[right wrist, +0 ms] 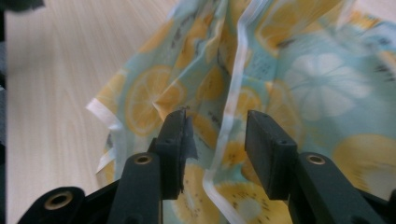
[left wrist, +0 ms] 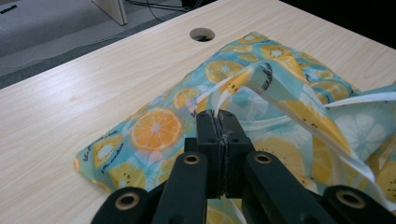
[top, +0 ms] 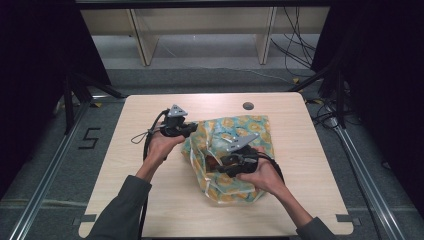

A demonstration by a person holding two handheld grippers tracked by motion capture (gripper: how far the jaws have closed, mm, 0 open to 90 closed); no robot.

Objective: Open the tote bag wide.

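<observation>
Resting on pale wood table (top: 150, 200), fruit-print bag (top: 250, 125); left tool (left wrist: 218, 122) clamped on it, right tool (right wrist: 215, 135) apart.

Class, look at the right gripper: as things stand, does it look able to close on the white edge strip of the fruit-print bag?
Probably yes. The right gripper has its jaws apart, and the bag's white edge strip runs up between them with nothing in front of it. The left gripper, clamped shut on the fruit-print bag, holds another part and is not in the way.
</observation>
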